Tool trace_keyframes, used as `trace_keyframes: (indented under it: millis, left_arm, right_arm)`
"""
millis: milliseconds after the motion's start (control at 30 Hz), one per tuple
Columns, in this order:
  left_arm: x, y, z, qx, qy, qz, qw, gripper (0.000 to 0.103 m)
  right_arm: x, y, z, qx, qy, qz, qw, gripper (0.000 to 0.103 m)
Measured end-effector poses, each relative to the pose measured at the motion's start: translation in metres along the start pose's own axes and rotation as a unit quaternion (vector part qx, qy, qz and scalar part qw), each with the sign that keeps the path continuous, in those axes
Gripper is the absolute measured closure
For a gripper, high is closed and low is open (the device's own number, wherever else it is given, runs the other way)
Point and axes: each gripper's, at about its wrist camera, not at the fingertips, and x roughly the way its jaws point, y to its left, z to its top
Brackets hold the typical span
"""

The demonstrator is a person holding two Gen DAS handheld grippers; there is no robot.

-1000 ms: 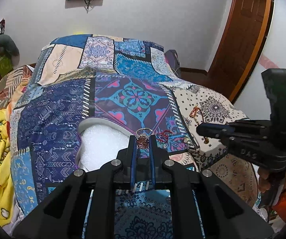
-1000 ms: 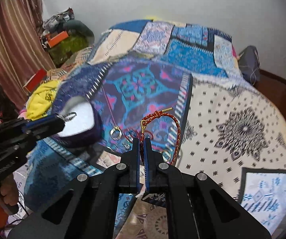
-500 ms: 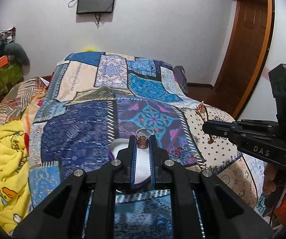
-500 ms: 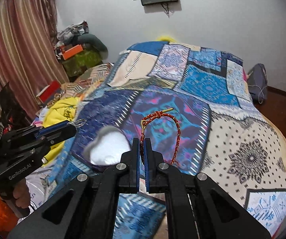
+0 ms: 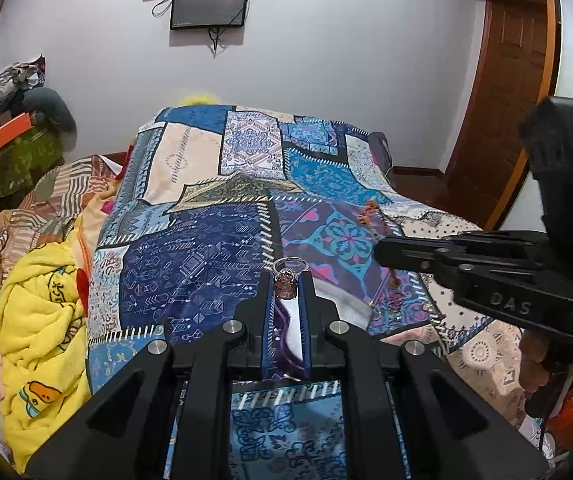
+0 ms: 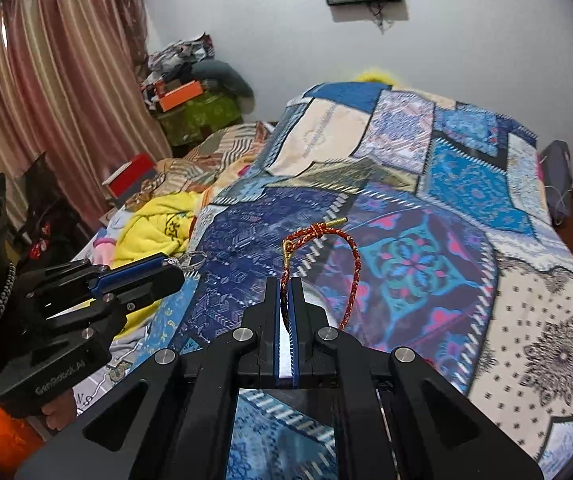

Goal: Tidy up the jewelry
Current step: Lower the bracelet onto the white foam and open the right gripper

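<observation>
My left gripper (image 5: 285, 280) is shut on a silver ring with a reddish stone (image 5: 285, 279), held above the bed. It also shows in the right wrist view (image 6: 172, 262), with the ring (image 6: 192, 259) at its tip. My right gripper (image 6: 285, 284) is shut on a red and gold braided bracelet (image 6: 352, 268) that loops up and hangs to the right. It shows in the left wrist view (image 5: 380, 252) at the right. A white heart-shaped jewelry box (image 5: 340, 304) lies on the patchwork bedspread (image 5: 206, 264) below both grippers, mostly hidden.
Some small jewelry pieces (image 5: 390, 300) lie on the bedspread right of the box. A yellow blanket (image 5: 34, 312) is heaped at the bed's left side. A wooden door (image 5: 502, 92) stands at the right, curtains (image 6: 46, 100) and clutter at the left.
Both grippers have risen and tilted up from the bed with the ring and the bracelet still held. The box and loose jewelry now sit lower and are more hidden.
</observation>
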Motion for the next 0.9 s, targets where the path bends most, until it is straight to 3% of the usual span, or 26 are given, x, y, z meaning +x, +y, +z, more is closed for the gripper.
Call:
trace_keyframes:
  millis: [500, 900]
  left_arm:
    - [0.044, 0.012, -0.025, -0.025, 0.060, -0.033, 0.9973, 0.093]
    - [0.066, -0.012, -0.027, 0.005, 0.079, -0.041, 0.9960, 0.093]
  right_arm:
    - [0.046, -0.004, -0.018, 0.006, 0.076, 0.018, 0.997, 0.100]
    - [0.026, -0.024, -0.030, 0.016, 0.075, -0.009, 0.997, 0.100]
